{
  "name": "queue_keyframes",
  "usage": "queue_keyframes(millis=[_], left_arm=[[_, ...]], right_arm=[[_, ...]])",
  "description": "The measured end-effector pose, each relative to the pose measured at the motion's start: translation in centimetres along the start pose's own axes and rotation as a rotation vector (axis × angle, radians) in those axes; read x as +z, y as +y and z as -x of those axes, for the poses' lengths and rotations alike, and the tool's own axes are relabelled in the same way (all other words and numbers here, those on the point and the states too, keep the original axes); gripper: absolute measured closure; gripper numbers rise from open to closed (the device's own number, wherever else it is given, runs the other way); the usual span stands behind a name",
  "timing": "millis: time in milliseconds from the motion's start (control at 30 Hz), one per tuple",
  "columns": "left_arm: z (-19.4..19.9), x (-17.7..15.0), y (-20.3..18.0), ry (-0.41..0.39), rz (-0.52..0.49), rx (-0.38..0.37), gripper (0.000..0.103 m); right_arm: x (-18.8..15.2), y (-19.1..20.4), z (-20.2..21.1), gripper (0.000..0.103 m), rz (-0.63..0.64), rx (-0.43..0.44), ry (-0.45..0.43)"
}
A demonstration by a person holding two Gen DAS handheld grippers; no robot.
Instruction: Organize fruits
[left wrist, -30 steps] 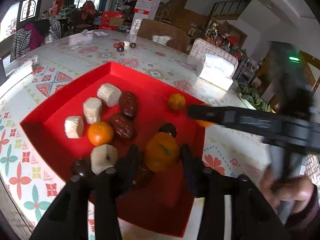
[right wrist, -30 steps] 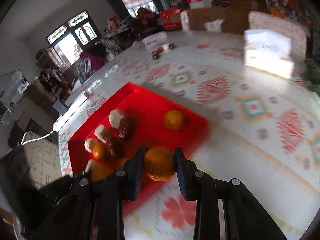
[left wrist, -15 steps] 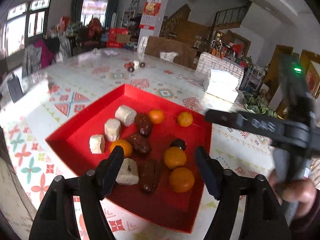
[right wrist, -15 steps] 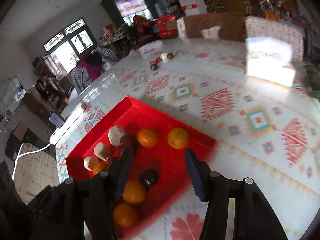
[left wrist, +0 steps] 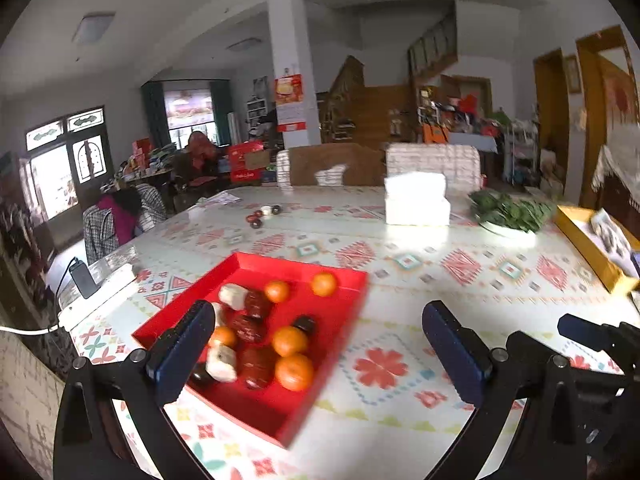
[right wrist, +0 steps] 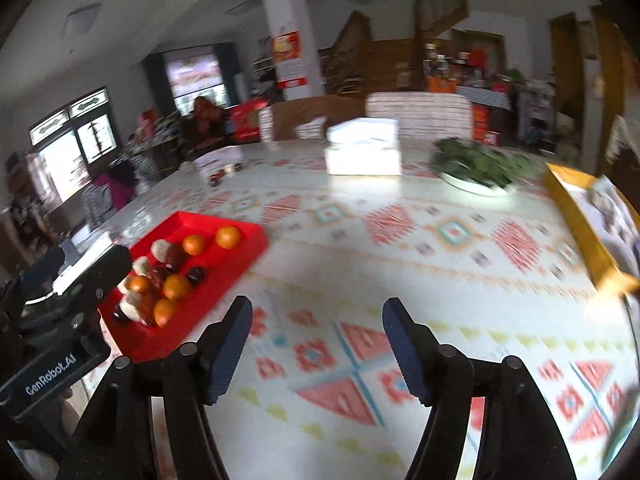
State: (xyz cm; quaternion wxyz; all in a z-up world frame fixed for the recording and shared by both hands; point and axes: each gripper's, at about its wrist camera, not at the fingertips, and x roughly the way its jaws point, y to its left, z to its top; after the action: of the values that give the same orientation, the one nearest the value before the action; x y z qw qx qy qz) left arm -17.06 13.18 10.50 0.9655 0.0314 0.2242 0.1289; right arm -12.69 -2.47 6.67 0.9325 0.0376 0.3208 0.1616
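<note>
A red tray [left wrist: 344, 280] lies on the patterned table and holds several oranges [left wrist: 294, 372], dark red dates [left wrist: 256, 304] and white pieces [left wrist: 233, 295]. My left gripper [left wrist: 320, 356] is open and empty, raised above the tray's near right side. My right gripper [right wrist: 316, 354] is open and empty over bare tablecloth, to the right of the tray [right wrist: 256, 240]. The oranges [right wrist: 228, 237] also show in the right wrist view. The left gripper's body [right wrist: 60, 320] shows at that view's left edge.
A white tissue box [left wrist: 416, 200] and a plate of greens [left wrist: 508, 212] stand at the back of the table. A yellow box [left wrist: 592, 248] sits at the right edge. A few small fruits [left wrist: 262, 214] lie far back. A phone [left wrist: 82, 276] rests at the left edge.
Both grippers let go of their oranges in the tray, opened wide, and pulled back and up. The right gripper swung right, away from the tray.
</note>
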Motion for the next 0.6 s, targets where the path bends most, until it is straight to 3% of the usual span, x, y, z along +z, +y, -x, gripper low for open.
queue_keyframes(millis=[133,600], left_arm=[[0.6,-0.2,-1.7,0.027,-0.023,-0.022,0.000],[0.3,-0.6,-4.5,0.091,-0.029,-0.078,0.000]], right_arm=[[-1.0,-1.8,0.9,0.029,-0.016,-0.045,0.014],[-2.5,-4.1,3.0,0.025,-0.047,-0.047,0.003]])
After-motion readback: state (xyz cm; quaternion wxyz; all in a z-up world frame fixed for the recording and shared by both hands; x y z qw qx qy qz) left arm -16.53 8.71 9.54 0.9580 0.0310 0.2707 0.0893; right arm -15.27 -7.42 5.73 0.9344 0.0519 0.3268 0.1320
